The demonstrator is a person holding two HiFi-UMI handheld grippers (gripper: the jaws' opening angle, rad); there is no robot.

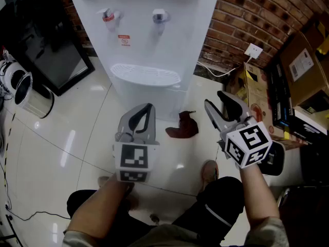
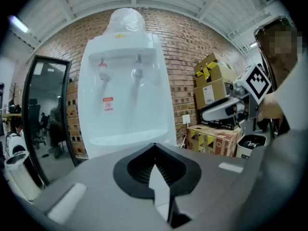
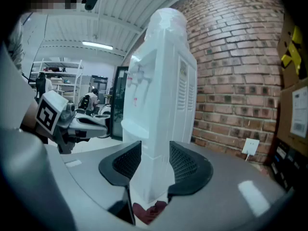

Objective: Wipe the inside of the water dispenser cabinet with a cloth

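1. The cloth (image 1: 182, 126), dark red and crumpled, perhaps soft, lies on the glossy floor (image 1: 77, 138) by the smooth white dispenser (image 1: 149, 40).
2. The right gripper (image 1: 214, 99) hangs near it with its jaws apart. The left gripper (image 1: 148, 107) has its jaws together on nothing.

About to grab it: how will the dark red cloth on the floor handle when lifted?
The cloth lies crumpled in soft folds, so it probably hangs limp and bunches. It looks thin, likely light; pushed on the glossy floor, it may slide.
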